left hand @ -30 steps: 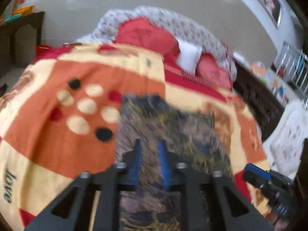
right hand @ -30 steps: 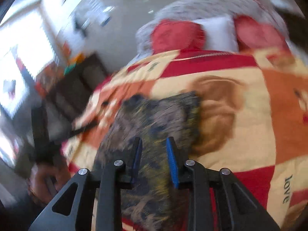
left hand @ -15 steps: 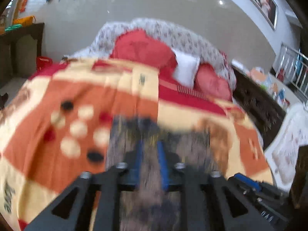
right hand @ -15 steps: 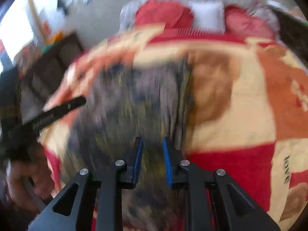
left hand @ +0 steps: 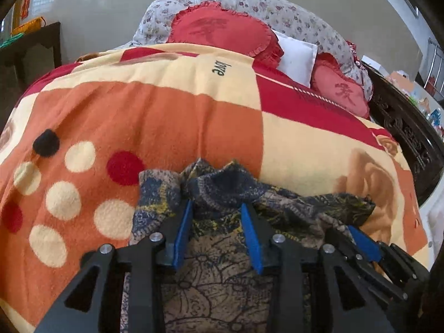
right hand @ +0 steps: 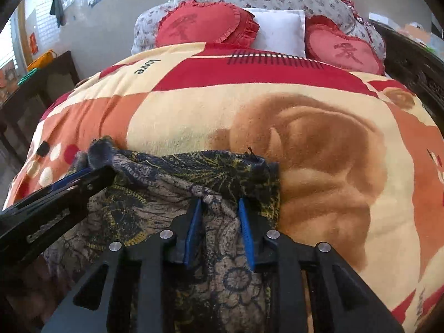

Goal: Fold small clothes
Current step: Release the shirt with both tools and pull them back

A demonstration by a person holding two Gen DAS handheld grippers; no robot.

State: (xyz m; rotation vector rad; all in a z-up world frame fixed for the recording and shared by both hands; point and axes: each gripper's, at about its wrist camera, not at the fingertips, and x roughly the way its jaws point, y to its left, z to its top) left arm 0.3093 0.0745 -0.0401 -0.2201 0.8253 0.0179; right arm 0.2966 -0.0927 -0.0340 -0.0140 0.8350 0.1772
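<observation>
A dark patterned garment (left hand: 222,272), navy, tan and yellow, lies on the bed at the near edge; it also shows in the right wrist view (right hand: 172,194). My left gripper (left hand: 217,208) is shut on a bunched fold at the garment's left far edge. My right gripper (right hand: 217,204) is shut on a bunched fold at its right far edge. Each gripper shows in the other's view, the right one at the lower right (left hand: 360,241), the left one at the left (right hand: 69,183). The garment's near part is hidden under the grippers.
An orange, cream and red blanket (left hand: 166,116) covers the bed. Two red heart cushions (right hand: 205,25) and a white pillow (right hand: 280,30) lie at the head. Dark wooden furniture stands at the left (left hand: 30,52) and right (left hand: 410,136).
Both grippers have gone down low to the bed and now pinch the garment's far edge, which has bunched up. The earlier frames are blurred by that motion; the view is now still.
</observation>
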